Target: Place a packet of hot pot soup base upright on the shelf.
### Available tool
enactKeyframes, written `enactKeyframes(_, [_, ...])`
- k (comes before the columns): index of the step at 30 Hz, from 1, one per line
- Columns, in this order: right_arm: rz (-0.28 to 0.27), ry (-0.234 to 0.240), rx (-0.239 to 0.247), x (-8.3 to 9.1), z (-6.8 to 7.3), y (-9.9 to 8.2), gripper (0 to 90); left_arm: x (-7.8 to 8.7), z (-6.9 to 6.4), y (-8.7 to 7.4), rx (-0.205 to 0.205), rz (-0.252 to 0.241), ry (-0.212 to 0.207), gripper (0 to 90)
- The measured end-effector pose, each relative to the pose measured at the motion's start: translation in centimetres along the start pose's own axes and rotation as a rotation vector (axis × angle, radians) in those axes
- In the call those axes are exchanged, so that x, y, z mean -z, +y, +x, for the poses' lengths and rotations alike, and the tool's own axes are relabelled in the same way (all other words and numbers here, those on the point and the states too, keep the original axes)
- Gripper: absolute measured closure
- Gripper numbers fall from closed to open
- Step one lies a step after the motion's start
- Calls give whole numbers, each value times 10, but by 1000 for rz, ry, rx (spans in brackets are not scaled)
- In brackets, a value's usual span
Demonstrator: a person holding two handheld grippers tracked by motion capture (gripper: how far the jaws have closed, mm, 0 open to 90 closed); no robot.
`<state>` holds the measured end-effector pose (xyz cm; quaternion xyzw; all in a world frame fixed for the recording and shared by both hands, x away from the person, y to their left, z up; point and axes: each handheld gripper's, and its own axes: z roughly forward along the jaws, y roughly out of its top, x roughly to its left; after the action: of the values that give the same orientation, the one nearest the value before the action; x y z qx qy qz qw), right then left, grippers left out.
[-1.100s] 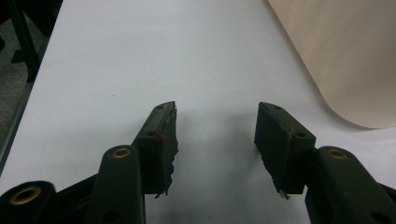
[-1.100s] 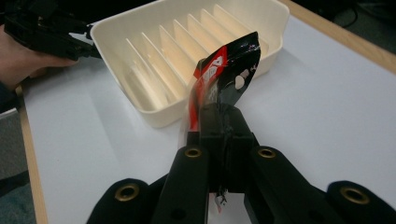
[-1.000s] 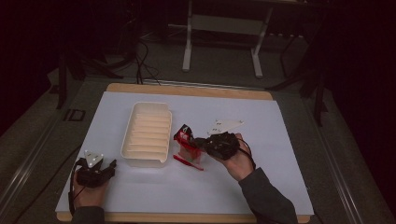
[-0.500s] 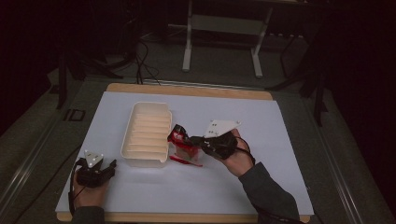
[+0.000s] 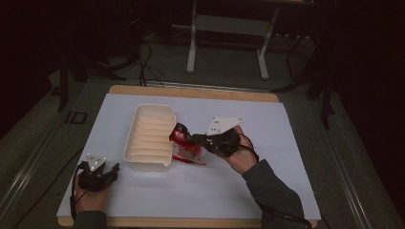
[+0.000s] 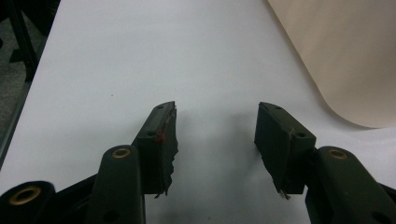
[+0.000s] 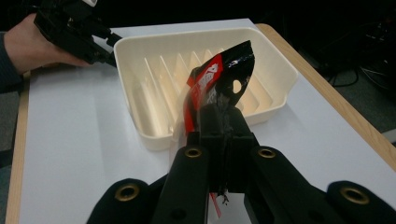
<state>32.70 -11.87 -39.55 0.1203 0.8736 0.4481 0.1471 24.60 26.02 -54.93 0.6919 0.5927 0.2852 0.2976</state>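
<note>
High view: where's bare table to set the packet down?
Bare sheet between the left hand-held gripper and the right forearm, in front of the tray; also the far right side. Crowded beside the tray, where the right hand-held gripper holds the packet.

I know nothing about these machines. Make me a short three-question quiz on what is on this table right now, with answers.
1. True or false: the right gripper has its jaws closed on the red and black packet.
2. Which is the left gripper doing? A: holding the tray. B: resting open on the white table cover, nothing between its jaws. C: holding a packet.
3. Fill in: the packet is held beside the cream-coloured ribbed ____.

Key
1. True: the jaws pinch the packet's lower end.
2. B: the jaws stand apart over bare table cover.
3. Tray; another red packet lies on the table beside it.
</note>
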Motion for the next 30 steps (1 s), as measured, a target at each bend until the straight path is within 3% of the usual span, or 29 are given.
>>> enactKeyframes(19, [-52, 15, -5, -7, -8, 13, 894, 0, 0, 0, 1, 0, -1, 487])
enactKeyframes(30, [-73, 41, -3, -24, -6, 25, 894, 0, 1, 0, 5, -1, -2, 487])
